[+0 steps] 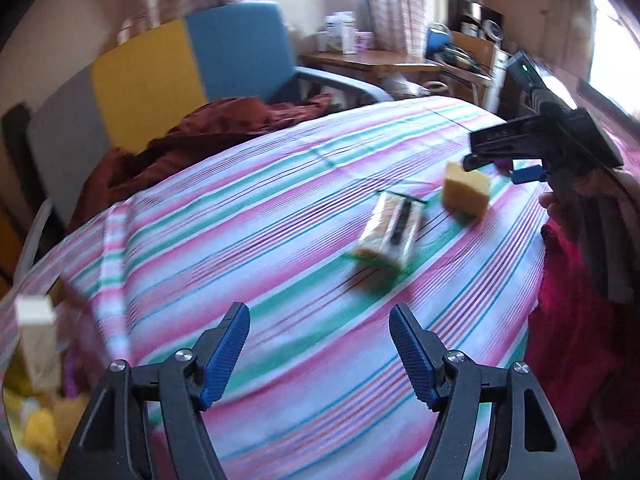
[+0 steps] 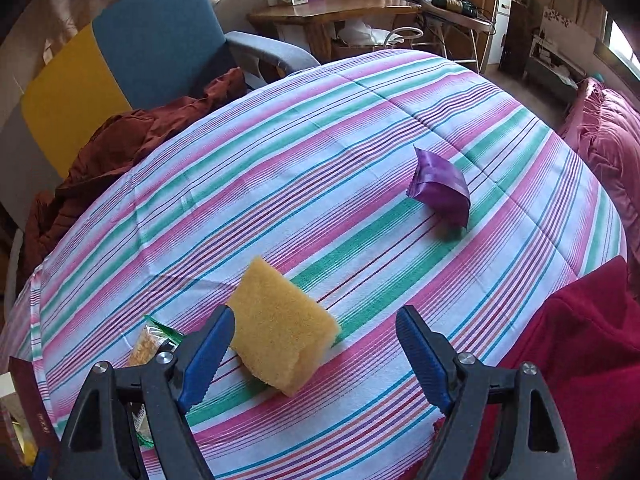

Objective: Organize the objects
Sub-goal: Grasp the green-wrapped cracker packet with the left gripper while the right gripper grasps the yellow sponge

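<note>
From the left wrist camera, the left tool [image 1: 320,354] hangs with its blue pads spread wide and nothing between them, above a striped bedspread [image 1: 248,216]; a clear-wrapped snack pack [image 1: 386,236] lies ahead and slightly right of it, blurred, with a yellow sponge [image 1: 466,192] just beyond, under the right tool [image 1: 500,166]. The wrapper looks light, crinkly and slick, best pinched across its narrow width near the middle. From the right wrist camera, the right tool [image 2: 316,356] is likewise spread and empty, the sponge [image 2: 282,326] resting on the bedspread [image 2: 320,152] just ahead, close to its left pad; soft and springy, it should compress readily, so a squeeze across its short sides seems safest. A purple foil packet [image 2: 440,188] sits farther ahead to the right, probably slippery and easily crushed.
</note>
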{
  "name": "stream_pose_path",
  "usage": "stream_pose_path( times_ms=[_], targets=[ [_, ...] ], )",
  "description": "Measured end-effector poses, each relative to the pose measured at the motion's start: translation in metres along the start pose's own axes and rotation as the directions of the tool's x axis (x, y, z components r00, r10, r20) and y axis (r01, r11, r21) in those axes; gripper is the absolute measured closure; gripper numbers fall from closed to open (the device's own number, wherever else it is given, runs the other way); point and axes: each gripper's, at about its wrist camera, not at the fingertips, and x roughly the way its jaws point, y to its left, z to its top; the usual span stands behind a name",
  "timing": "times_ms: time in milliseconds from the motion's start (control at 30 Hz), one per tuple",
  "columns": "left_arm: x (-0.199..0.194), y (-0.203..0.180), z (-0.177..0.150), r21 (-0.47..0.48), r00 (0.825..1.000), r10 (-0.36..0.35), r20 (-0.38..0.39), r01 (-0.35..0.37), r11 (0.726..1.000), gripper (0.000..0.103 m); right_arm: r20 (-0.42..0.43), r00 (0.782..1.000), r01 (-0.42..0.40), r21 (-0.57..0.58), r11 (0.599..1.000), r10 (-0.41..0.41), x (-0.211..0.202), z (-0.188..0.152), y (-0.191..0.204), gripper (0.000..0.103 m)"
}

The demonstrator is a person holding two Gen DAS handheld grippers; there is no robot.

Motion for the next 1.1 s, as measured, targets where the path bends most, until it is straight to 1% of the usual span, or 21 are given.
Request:
stream_pose_path(
  times_ms=[67, 133, 267, 333, 433, 533, 567, 600, 633, 700, 733, 800, 900, 967, 1000, 1033, 1067, 1100],
  targets=[
    [0.013, -0.01, 0.01, 0.039, 1.0, -0.024, -0.003, 0.024, 0.999, 0.028, -0.002, 1.0, -0.006, -0.002, 1.0, 0.006, 0.0, 0.0, 0.0, 0.019],
    [0.028, -0.017, 0.021, 0.069, 0.999, -0.032, -0.009, 0.033, 0.997, 0.027, -0.002, 1.0, -0.014, -0.008, 1.0, 0.014, -0.001, 0.0, 0.002, 0.019],
    [0.055, -0.028, 0.04, 0.104, 0.997, -0.07, -0.017, 0.071, 0.992, 0.024, -0.012, 1.0, -0.026, -0.019, 0.999, 0.026, -0.002, -0.002, 0.003, 0.019],
    [0.065, -0.032, 0.046, 0.118, 0.997, -0.074, -0.023, 0.076, 0.99, 0.022, -0.017, 1.0, -0.024, -0.028, 0.999, 0.023, 0.0, -0.002, 0.005, 0.019],
    [0.081, -0.04, 0.055, 0.134, 0.993, -0.116, -0.038, 0.12, 0.984, 0.022, -0.025, 1.0, -0.017, -0.039, 0.999, 0.016, 0.005, 0.0, 0.006, 0.019],
    [0.097, -0.047, 0.06, 0.157, 0.992, -0.118, -0.049, 0.124, 0.98, 0.022, -0.035, 0.999, 0.002, -0.066, 0.998, -0.004, 0.011, 0.001, 0.01, 0.019],
    [0.104, -0.047, 0.062, 0.151, 0.991, -0.121, -0.06, 0.129, 0.98, 0.022, -0.038, 0.999, 0.009, -0.079, 0.997, -0.012, 0.013, 0.002, 0.013, 0.019],
    [0.109, -0.046, 0.063, 0.144, 0.99, -0.126, -0.066, 0.135, 0.98, 0.023, -0.038, 0.999, 0.012, -0.096, 0.995, -0.016, 0.015, 0.002, 0.016, 0.019],
    [0.115, -0.045, 0.063, 0.13, 0.988, -0.135, -0.077, 0.145, 0.981, 0.031, -0.037, 0.999, 0.015, -0.11, 0.994, -0.019, 0.015, 0.001, 0.018, 0.019],
    [0.127, -0.04, 0.061, 0.087, 0.978, -0.167, -0.125, 0.178, 0.98, 0.042, -0.032, 0.999, 0.025, -0.146, 0.989, -0.03, 0.017, 0.0, 0.025, 0.019],
    [0.125, -0.037, 0.059, 0.067, 0.979, -0.179, -0.1, 0.186, 0.98, 0.051, -0.032, 0.999, 0.026, -0.164, 0.986, -0.032, 0.018, -0.001, 0.028, 0.018],
    [0.121, -0.036, 0.055, 0.071, 0.982, -0.167, -0.083, 0.173, 0.982, 0.055, -0.036, 0.999, 0.03, -0.202, 0.979, -0.038, 0.021, -0.002, 0.035, 0.018],
    [0.114, -0.034, 0.046, 0.061, 0.983, -0.166, -0.073, 0.17, 0.984, 0.056, -0.053, 0.998, 0.017, -0.253, 0.967, -0.032, 0.027, -0.005, 0.045, 0.018],
    [0.107, -0.032, 0.038, 0.045, 0.985, -0.158, -0.069, 0.161, 0.986, 0.056, -0.065, 0.997, 0.013, -0.292, 0.956, -0.034, 0.03, -0.01, 0.052, 0.022],
    [0.103, -0.029, 0.034, 0.033, 0.986, -0.153, -0.07, 0.155, 0.987, 0.057, -0.068, 0.997, 0.002, -0.312, 0.95, -0.024, 0.03, -0.012, 0.055, 0.028],
    [0.098, -0.026, 0.028, 0.016, 0.986, -0.147, -0.072, 0.149, 0.989, 0.057, -0.072, 0.997, -0.015, -0.322, 0.947, -0.008, 0.029, -0.014, 0.057, 0.04],
    [0.094, -0.023, 0.022, 0.003, 0.987, -0.143, -0.074, 0.144, 0.99, 0.057, -0.075, 0.997, -0.04, -0.335, 0.942, 0.016, 0.028, -0.016, 0.06, 0.049],
    [0.087, -0.018, 0.014, -0.01, 0.988, -0.136, -0.073, 0.135, 0.991, 0.057, -0.076, 0.997, -0.05, -0.35, 0.936, 0.025, 0.027, -0.017, 0.063, 0.052]
  ],
)
